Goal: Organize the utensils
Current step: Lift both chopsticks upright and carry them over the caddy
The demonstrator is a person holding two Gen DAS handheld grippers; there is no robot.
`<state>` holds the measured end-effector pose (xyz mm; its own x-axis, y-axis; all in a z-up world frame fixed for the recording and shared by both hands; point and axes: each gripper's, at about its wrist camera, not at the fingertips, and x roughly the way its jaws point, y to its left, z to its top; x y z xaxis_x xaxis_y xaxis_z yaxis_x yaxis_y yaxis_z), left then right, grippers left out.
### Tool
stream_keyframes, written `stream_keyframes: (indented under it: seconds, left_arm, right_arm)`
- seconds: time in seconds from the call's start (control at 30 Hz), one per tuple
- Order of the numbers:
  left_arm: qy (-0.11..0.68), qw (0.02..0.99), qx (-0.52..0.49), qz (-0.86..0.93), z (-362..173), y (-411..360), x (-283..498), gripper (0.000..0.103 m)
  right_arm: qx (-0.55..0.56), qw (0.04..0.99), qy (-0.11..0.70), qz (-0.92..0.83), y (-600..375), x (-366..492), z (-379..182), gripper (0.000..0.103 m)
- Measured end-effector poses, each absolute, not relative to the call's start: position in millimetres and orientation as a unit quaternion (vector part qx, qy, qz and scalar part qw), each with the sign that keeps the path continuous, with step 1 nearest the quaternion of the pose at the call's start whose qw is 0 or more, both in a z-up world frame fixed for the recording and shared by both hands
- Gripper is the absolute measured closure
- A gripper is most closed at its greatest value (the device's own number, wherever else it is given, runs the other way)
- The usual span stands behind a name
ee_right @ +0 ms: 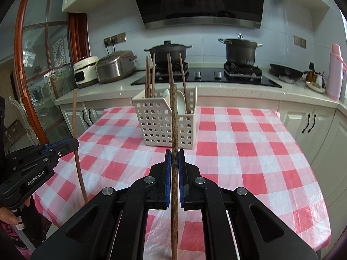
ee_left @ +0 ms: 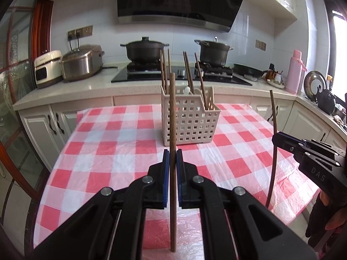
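Observation:
A white perforated utensil basket (ee_left: 190,125) (ee_right: 160,127) stands on the checked tablecloth with several wooden chopsticks and white spoons upright in it. My left gripper (ee_left: 172,155) is shut on a brown wooden chopstick (ee_left: 172,108) held upright, a short way in front of the basket. My right gripper (ee_right: 174,155) is shut on a darker wooden chopstick (ee_right: 174,112), also upright and in front of the basket. Each gripper shows in the other's view: the right gripper (ee_left: 276,138) with its chopstick (ee_left: 273,112) at the right edge, the left gripper (ee_right: 74,145) with its chopstick (ee_right: 74,112) at the left edge.
The table carries a red and white checked cloth (ee_left: 112,151) (ee_right: 249,151). Behind it runs a counter with a stove, two dark pots (ee_left: 144,51) (ee_right: 239,49), rice cookers (ee_left: 82,61), a frying pan (ee_right: 285,70) and a pink flask (ee_left: 295,71). A person's hand (ee_right: 8,214) holds the left gripper.

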<state>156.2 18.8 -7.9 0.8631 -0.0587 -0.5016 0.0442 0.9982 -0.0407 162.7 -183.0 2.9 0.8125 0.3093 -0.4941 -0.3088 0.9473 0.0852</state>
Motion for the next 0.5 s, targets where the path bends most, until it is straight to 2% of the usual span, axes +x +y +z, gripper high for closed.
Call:
stream_keyframes:
  seconds: [0.5]
  left_arm:
    - [0.214, 0.977, -0.007, -0.019, 17.9, 14.6, 124.0, 0.097]
  right_arm:
    - [-0.002, 0.962, 0.217, 0.168, -180.4, 138.9, 25.2, 0.097]
